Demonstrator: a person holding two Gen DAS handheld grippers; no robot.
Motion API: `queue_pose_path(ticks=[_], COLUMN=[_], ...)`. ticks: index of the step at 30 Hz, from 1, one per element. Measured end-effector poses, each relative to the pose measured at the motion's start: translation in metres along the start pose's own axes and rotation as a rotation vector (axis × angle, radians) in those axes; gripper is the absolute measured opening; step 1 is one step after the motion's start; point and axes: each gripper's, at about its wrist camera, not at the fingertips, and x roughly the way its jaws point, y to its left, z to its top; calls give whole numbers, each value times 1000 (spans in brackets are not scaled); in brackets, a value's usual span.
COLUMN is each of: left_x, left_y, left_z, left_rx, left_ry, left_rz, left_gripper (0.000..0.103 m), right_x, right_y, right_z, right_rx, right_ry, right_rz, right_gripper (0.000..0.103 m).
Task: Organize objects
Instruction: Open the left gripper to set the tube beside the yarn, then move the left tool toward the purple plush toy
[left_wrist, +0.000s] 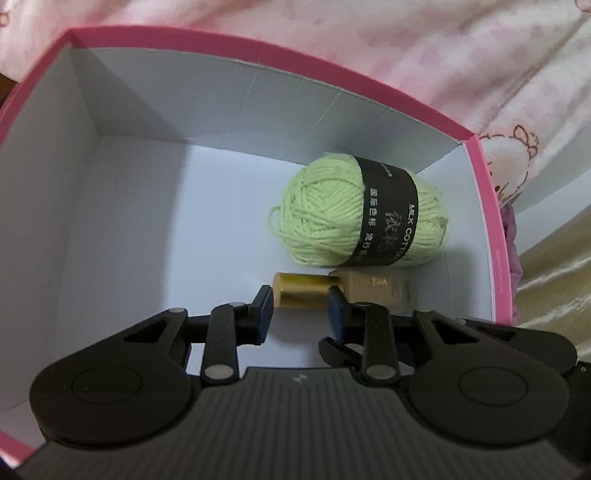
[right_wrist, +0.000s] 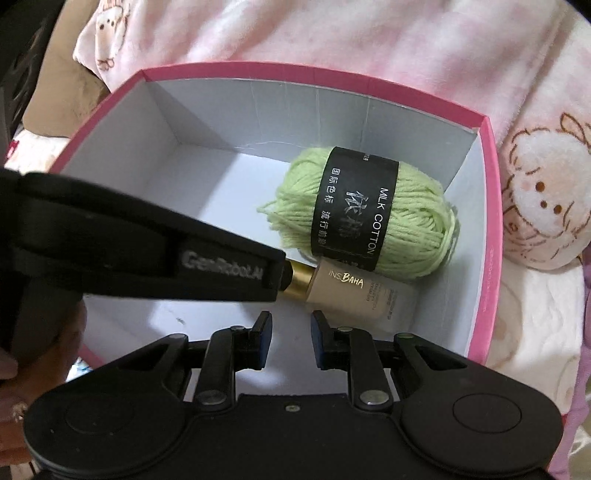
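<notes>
My left gripper (left_wrist: 300, 308) straddles the gold cap (left_wrist: 299, 293) of the bottle (right_wrist: 354, 291) lying in the box (right_wrist: 493, 221) against the yarn (right_wrist: 369, 214), jaws parted. Slick, probably fragile (cap's safest). Right gripper (right_wrist: 291, 338) hovers, parted, empty.

The near end of the gold cap (right_wrist: 301, 282) is hidden behind the left gripper (right_wrist: 282, 277) in the right wrist view. The small print on the foundation bottle (right_wrist: 354, 295) is too fine to be read. The pink box (left_wrist: 495, 229) is cut off by the left edge in the left wrist view, its near wall covered by the gripper body
</notes>
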Motion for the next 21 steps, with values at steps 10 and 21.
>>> queue_pose_path(ticks=[10, 21], left_x=[-85, -210], left_y=[-19, -32], left_z=[-8, -65], left_rx=[114, 215], left_ry=[-22, -28], left_rz=[1, 36], left_gripper=[47, 58], right_x=[-85, -184], right_y=[1, 45], right_z=[-23, -41], right_rx=[68, -55], right_ry=[-97, -118], right_rz=[89, 105], right_gripper=[41, 58])
